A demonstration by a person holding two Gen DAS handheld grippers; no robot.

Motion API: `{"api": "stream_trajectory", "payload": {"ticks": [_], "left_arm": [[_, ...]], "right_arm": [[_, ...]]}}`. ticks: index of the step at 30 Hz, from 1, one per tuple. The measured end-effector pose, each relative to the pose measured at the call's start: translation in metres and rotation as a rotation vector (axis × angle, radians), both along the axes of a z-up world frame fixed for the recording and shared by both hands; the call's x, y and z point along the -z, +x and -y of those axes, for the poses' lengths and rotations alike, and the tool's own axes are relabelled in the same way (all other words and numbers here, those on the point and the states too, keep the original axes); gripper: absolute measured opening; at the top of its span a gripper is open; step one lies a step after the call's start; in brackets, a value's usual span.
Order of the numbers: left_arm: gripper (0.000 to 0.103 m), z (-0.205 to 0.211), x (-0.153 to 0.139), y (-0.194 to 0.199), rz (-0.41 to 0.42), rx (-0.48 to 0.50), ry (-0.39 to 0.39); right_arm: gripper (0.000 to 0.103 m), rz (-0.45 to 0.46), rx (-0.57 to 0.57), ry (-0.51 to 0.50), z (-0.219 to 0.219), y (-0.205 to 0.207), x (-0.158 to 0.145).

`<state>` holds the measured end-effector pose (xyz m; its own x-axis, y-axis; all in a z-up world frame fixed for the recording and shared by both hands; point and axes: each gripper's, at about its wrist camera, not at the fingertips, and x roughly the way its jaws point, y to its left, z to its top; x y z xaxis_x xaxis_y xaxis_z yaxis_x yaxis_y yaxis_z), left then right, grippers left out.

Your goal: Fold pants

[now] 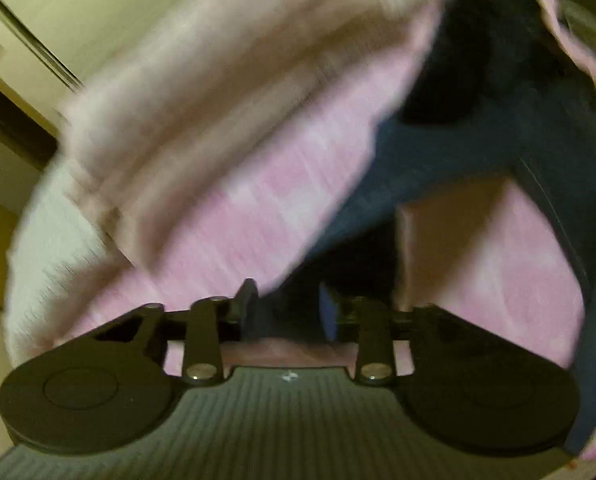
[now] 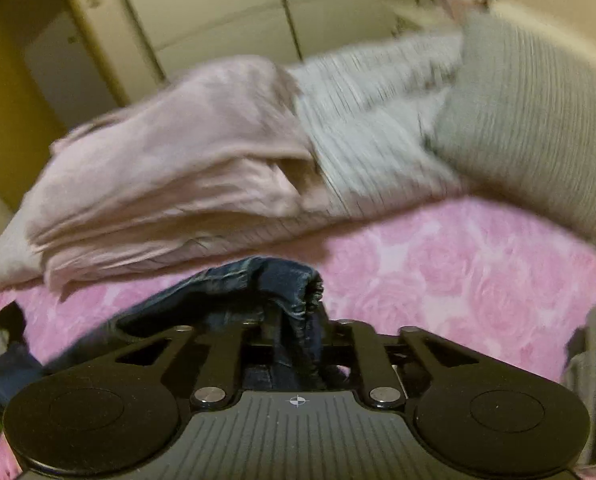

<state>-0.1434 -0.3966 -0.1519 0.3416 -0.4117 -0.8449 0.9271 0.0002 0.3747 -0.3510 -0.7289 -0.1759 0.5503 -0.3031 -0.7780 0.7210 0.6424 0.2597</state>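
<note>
Denim of the dark blue jeans [image 2: 274, 280] bunches between the right gripper [image 2: 298, 332] jaws, seemingly pinched, trailing leftward across the pink rose-print bedspread [image 2: 457, 280]; left gripper [image 1: 288, 308] jaws apart, grip unclear.

dark blue denim pants [image 2: 274, 280]; pink rose-print bedspread [image 2: 437, 280]; pale pink folded blanket [image 2: 170, 160]; grey ribbed pillow [image 2: 529, 120]; cream wardrobe doors [image 2: 218, 12]

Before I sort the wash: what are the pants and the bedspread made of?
The pants: dark blue denim by the look, matte, with a stitched, faded hem. The bedspread: soft woven cloth, matte, with a pink rose print; fibre can't be told.
</note>
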Motion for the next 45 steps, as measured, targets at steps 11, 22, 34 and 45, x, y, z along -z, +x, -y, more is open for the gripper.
{"api": "stream_trajectory", "payload": {"ticks": [11,22,34,45], "left_arm": [[0.068,-0.063,0.071,0.014,-0.065,-0.113,0.085],[0.047,-0.026,0.117,0.113,0.284,0.418,0.106],[0.013,-0.149,0.125,0.046,0.037,0.428,0.270],[0.036,-0.160,0.086,0.111,-0.284,-0.133,0.068]], "right_arm": [[0.048,-0.151,-0.084,0.036,-0.056,0.007,0.090],[0.056,-0.220,-0.524,-0.081,-0.234,0.127,0.142],[0.057,-0.260,-0.587,-0.037,-0.291,0.196,0.168],[0.058,-0.273,-0.675,-0.049,-0.266,0.218,0.169]]}}
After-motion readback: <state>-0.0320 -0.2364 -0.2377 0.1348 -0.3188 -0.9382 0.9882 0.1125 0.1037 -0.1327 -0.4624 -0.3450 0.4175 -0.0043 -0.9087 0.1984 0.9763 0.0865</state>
